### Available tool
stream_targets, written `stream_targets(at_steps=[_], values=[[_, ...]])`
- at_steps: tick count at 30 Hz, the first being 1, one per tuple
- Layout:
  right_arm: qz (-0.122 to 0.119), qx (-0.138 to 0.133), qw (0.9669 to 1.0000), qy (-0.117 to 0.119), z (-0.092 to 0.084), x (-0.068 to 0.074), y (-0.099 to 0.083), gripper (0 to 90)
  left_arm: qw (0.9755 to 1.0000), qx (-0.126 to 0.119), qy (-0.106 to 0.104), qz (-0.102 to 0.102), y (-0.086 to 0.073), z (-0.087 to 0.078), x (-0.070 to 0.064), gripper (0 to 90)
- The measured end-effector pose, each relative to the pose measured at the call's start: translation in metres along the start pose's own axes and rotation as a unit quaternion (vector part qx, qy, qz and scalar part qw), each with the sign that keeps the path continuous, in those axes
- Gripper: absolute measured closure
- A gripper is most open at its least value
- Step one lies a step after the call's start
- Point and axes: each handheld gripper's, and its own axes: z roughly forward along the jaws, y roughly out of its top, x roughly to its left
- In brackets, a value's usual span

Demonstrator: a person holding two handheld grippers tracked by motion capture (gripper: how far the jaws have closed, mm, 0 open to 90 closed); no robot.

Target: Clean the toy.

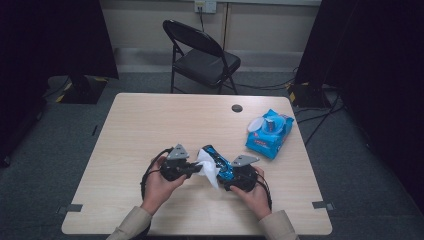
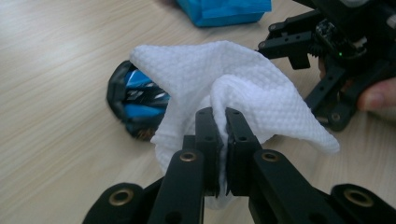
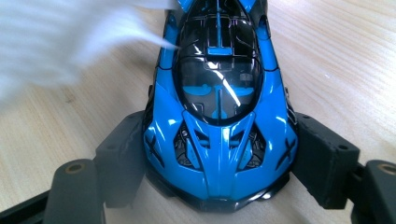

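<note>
The table [image 1: 150, 125] was a pale wood-grain top, and a black folding chair [image 1: 202, 55] stood on the grey floor beyond its far edge. On the table's right part lay a blue pack [image 1: 269, 132] of wipes, its white flap lifted, well apart from the work near the front edge. There the person's two hands met at the middle: the left hand [image 1: 159, 187] carried the left gripper [image 1: 196, 169] and the right hand [image 1: 255, 192] carried the right gripper [image 1: 227, 175], each with a grey plate on top. The right gripper's jaws stood wide and pressed on both flanks of a blue toy car [image 3: 219, 107]; in the right gripper view the car sat between the two pads, its black canopy glossy, its wheels down on the wood. In the high view the car ran from that gripper up and leftward, toward the table's middle. The left gripper's jaws were closed tight on a fold of a white wipe [image 2: 233, 88], nothing else between them. The wipe spread out past the jaws in a loose, textured drape, and in the left gripper view it hung in front of one end of the car; whether it touched the car could not be told. In the right gripper view the wipe was a white blur at the upper left.
</note>
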Motion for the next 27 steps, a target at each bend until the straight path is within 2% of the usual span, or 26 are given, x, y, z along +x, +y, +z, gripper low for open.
stream_targets(at_steps=[6,15,17,18,20,22,27], values=[[0.000,0.000,1.0000,0.000,0.000,0.000,0.000,25.4,0.9998,0.013,-0.008,0.012,0.013,0.030,-0.007,85.8],[-0.001,0.000,1.0000,0.000,0.000,0.000,0.000,25.4,0.9971,0.040,-0.036,0.054,0.017,0.064,-0.028,85.4],[0.000,0.000,1.0000,0.000,0.000,0.000,0.000,25.5,0.9958,0.053,-0.040,0.064,0.015,0.068,-0.031,85.1],[0.000,0.000,1.0000,0.000,0.000,0.000,0.000,25.5,0.9958,0.051,-0.039,0.066,0.014,0.069,-0.032,85.1],[0.000,0.000,1.0000,0.000,0.000,0.000,0.000,25.5,0.9958,0.053,-0.041,0.062,0.015,0.070,-0.031,85.1],[0.000,0.000,1.0000,0.000,0.000,0.000,0.000,25.5,0.9951,0.055,-0.038,0.073,0.015,0.070,-0.031,85.1],[0.000,0.000,1.0000,0.001,0.000,0.000,0.000,25.8,0.9956,0.055,-0.022,0.072,0.016,0.068,-0.029,84.9]])
